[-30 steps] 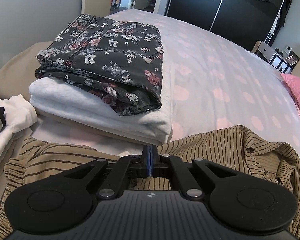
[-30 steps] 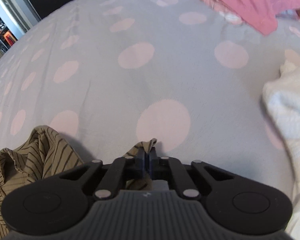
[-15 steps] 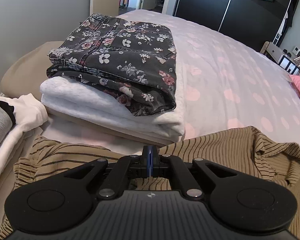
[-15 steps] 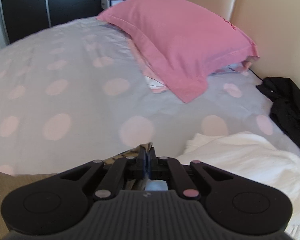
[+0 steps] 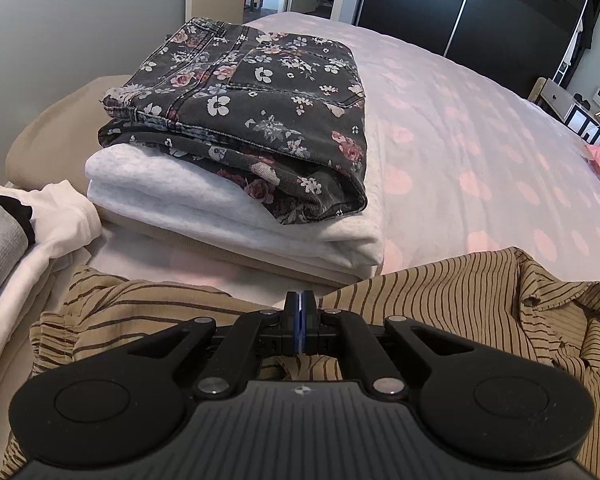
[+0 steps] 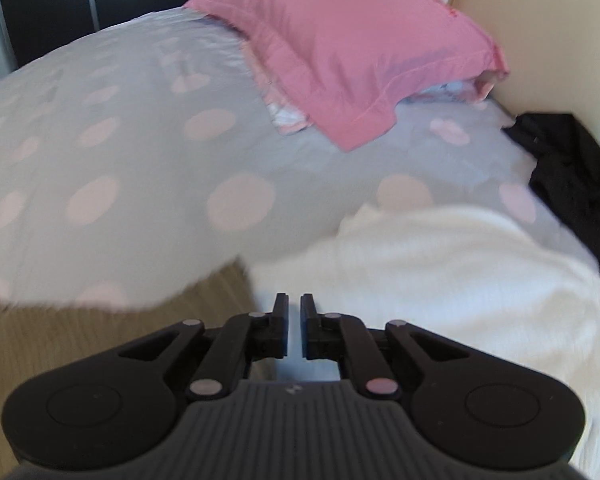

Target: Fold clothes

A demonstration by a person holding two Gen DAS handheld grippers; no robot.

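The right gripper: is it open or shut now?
Open. The right gripper shows a clear gap between its fingers, with nothing in it; the striped shirt lies beside it.

Folded floral jeans on white stack (image 5: 236,128) block ahead-left. Polka-dot grey bedspread (image 6: 140,152) open ahead; fluffy white towel (image 6: 460,264) crowds right.

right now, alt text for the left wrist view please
The left gripper is shut on a tan striped shirt spread across the near edge of a bed with a pink-dotted cover. Behind it sits a stack of folded clothes: floral jeans on a white sweater.
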